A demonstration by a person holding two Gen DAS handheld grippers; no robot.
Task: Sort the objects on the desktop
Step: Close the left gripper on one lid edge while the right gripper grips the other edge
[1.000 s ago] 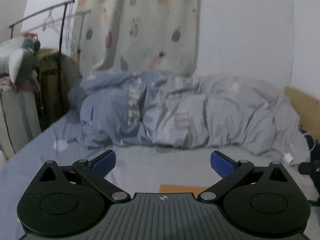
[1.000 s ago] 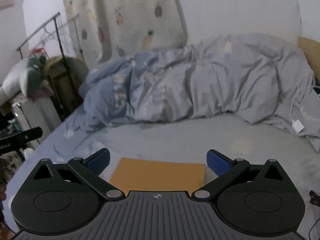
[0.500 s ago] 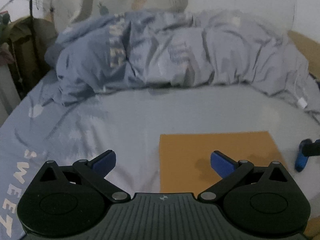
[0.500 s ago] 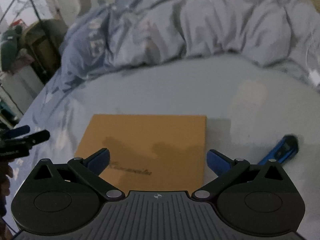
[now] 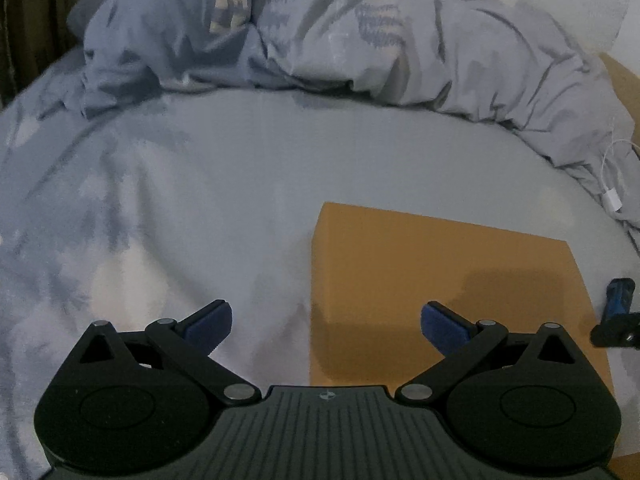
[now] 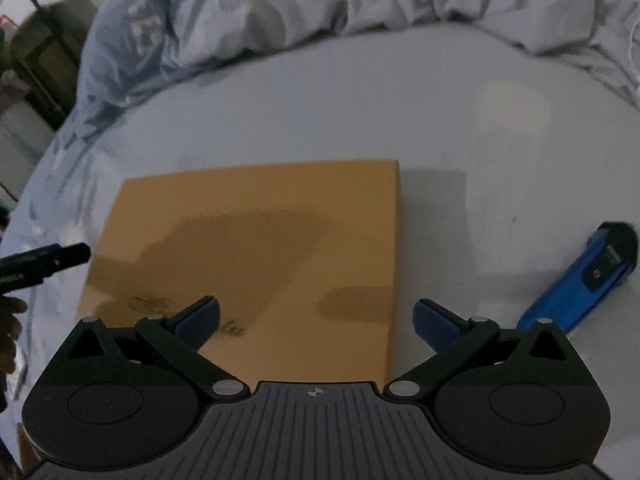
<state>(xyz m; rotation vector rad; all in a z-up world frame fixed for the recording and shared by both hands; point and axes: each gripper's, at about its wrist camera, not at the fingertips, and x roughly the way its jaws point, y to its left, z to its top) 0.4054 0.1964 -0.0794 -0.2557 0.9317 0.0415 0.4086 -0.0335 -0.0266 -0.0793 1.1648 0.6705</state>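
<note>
Black ribbed plastic fills the bottom of both my views, and both sets of tongs are spread wide with nothing between the blue pads. My left tongs (image 5: 326, 322) hover over the near-left edge of the flat tan box (image 5: 440, 280): the left pad is out over bare sheet, the right pad above the box top, touching nothing that I can see. My right tongs (image 6: 316, 318) hang over the same box's near-right corner (image 6: 256, 248), one pad above the lid near some dark lettering I can't read, the other out past the right edge over the bed.

The box lies flat on the pale blue-grey bedsheet (image 6: 320, 120); this bed is my work surface, and the box sinks only slightly into it. I'd judge both tongs are opened this far to be ready to take it by its edges.

Just right of my right tongs, the blue utility knife (image 6: 580, 280) lies on the sheet, angled away to the far right, apart from the box. From the left view only its tip (image 5: 618, 296) shows beyond the box.

Farther right, a white charging cable (image 5: 612, 196) trails off the bed edge. At the far side, the crumpled duvet (image 5: 360, 32) is heaped up, leaving the sheet around the box open for sorting.
</note>
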